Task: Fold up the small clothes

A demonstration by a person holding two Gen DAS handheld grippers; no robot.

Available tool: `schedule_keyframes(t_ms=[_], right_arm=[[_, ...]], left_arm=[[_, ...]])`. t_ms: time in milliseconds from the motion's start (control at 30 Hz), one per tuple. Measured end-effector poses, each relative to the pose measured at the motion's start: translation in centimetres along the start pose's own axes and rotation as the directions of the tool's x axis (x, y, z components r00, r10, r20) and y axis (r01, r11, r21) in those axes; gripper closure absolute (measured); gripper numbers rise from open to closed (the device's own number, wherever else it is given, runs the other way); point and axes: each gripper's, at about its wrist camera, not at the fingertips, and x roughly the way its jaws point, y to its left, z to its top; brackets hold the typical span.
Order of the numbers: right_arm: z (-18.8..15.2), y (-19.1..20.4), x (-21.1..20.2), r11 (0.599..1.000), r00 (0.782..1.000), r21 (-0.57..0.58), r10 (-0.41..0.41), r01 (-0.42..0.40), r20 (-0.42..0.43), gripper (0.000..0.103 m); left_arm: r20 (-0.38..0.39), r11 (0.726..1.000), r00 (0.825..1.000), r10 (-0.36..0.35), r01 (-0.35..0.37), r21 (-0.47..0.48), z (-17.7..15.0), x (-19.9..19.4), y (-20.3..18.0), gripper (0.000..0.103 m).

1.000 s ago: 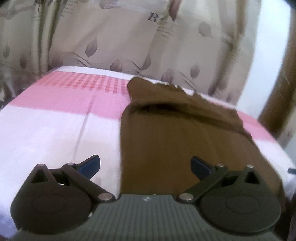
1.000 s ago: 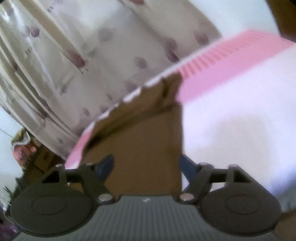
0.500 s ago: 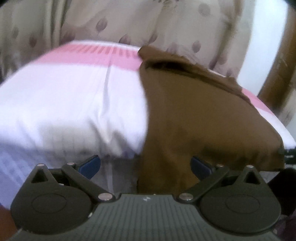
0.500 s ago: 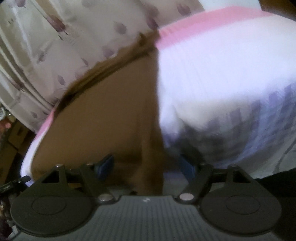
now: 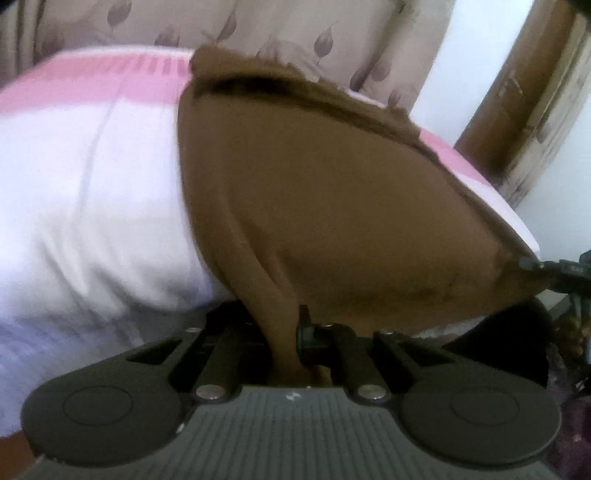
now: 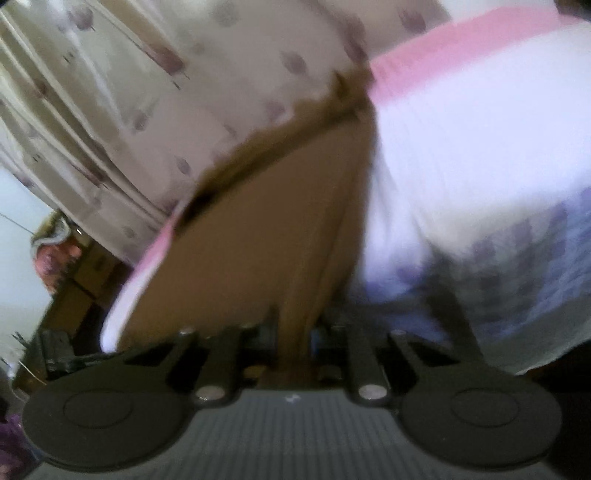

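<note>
- brown garment (image 5: 332, 206): one piece, spread flat on the worktop's white-and-pink cloth (image 5: 92, 192), its near hem hanging over the front edge
- left tongs (image 5: 284, 343): jaws have just been closing and now clamp a pinch of the near-left hem
- right tongs (image 6: 291, 343): jaws have just been closing too, and grip a fold of the near-right hem; this view is blurred
- step in hand, as i judge it: both near corners taken, ready to fold away toward the far edge by the curtain (image 5: 258, 33)
- to do it well: lift both corners level and together, keep the hem taut between them, and lay it square on the far edge
- count: one garment, two tongs, one cloth, one curtain
</note>
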Motion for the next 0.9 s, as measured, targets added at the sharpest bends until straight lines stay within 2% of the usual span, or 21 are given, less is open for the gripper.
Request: schedule_keyframes(t_ms=[100,233,533,667,900], right_arm=[[0.6,0.7,-2.3,0.998,0.995,0.036,0.054,-0.057,0.08,0.089],[1.8,1.1,-3.9,0.985,0.978,0.087,0.13,-0.146,0.16,0.089],[6.4,2.0,-3.5,0.957,0.941,0.119,0.228,-0.264,0.25,0.089],[9.4,2.2,-2.7,0.954,0.929,0.115,0.234,-0.276,0.286,0.089],[16.1,2.0,0.8,0.967,0.93,0.088,0.202,-0.239,0.307,0.089]], left_arm=[[0.055,1.0,0.998,-0.016,0.017,-0.015,1.2,-2.4,-0.6,0.095],[0.135,0.995,0.99,-0.05,0.061,-0.081,2.9,-4.1,-0.7,0.095],[0.299,0.984,0.953,-0.043,0.091,-0.15,7.4,-4.9,-2.0,0.095],[0.34,0.976,0.94,-0.027,0.099,-0.195,9.7,-4.6,-1.3,0.095],[0.381,0.969,0.924,-0.009,0.101,-0.224,15.9,-2.2,-0.1,0.095]])
